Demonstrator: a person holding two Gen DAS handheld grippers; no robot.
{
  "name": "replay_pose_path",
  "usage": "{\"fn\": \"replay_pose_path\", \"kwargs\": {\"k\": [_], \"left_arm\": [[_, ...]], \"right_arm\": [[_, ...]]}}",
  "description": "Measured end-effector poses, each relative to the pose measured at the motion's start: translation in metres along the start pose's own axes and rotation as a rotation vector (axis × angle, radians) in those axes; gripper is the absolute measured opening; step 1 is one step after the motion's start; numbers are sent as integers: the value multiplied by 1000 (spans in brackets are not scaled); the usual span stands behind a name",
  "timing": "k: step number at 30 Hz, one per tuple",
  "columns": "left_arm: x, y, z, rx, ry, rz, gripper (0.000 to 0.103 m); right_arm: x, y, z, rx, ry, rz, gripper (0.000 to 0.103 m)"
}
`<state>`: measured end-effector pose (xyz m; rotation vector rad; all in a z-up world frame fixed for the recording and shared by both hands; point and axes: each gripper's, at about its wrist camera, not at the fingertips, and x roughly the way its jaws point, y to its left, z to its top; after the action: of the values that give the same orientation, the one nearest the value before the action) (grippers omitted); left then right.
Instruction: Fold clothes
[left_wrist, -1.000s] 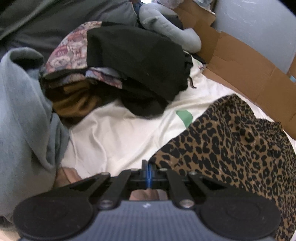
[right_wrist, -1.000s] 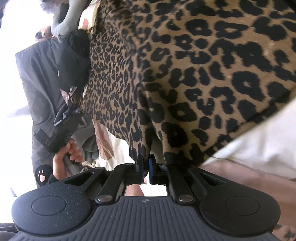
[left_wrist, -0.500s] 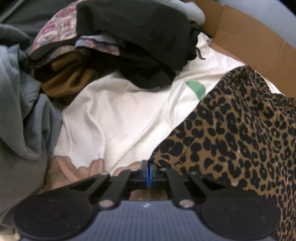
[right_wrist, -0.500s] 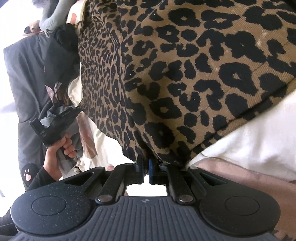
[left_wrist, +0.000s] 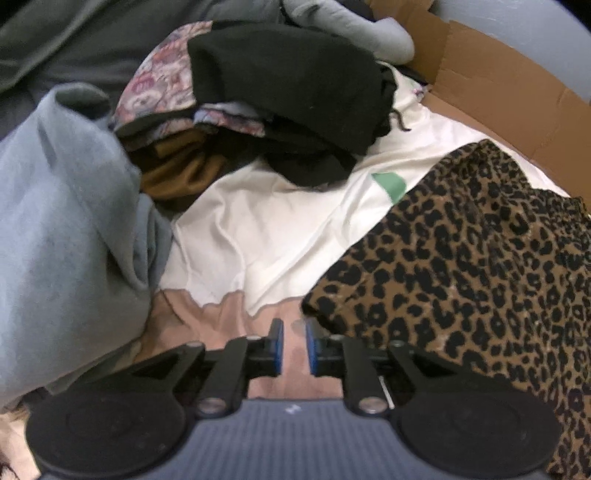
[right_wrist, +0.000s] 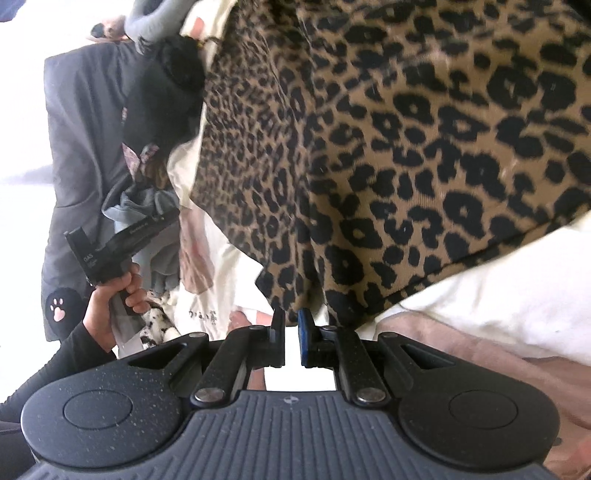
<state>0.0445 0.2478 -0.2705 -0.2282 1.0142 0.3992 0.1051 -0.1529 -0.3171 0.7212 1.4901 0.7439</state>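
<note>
both tongs are opening: the left tongs and right tongs, clamped on the leopard-print garment a second ago, now gape empty beside its hem. released, it lies on the bed's cream sheet; this fold looks laid.

Leopard-print garment on the bedsheet, right of the clothes pile; cardboard box behind.

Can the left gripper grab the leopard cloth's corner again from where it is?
Probably yes. The left gripper has its jaws opening with nothing between them, and the leopard cloth has its corner just to the right of the fingertips, lying uncovered on the white sheet.
</note>
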Motion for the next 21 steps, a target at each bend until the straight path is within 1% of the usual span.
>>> {"fn": "replay_pose_path", "kwargs": {"k": [1,3,5,7,11,12,15,17,18,21], "left_arm": [[-2,-6,3,5,-7,-8,18],[-4,-20,9,13,-22,-28,26],[-4,-35,15,21,-36,-55,31],[-2,-55,21,50,-44,-77,32],[5,-89,22,85,-30,-126,34],[7,-96,20,92,-25,-135,36],[10,-117,13,129,-16,-160,40],[11,-129,7,173,-15,-179,42],[11,-133,4,187,-14,-185,44],[15,-141,-3,205,1,-192,45]], "right_arm": [[-4,1,0,-5,-11,5,6],[-11,6,1,-29,-50,1,6],[-19,9,2,-59,-91,-2,6],[-26,13,5,-82,-131,-2,6],[-39,15,13,-115,-212,-50,6],[-42,14,15,-119,-231,-61,6],[-49,8,21,-127,-290,-112,8],[-51,5,25,-137,-325,-157,14],[-52,5,27,-144,-338,-172,14],[-54,5,33,-165,-374,-217,22]]}}
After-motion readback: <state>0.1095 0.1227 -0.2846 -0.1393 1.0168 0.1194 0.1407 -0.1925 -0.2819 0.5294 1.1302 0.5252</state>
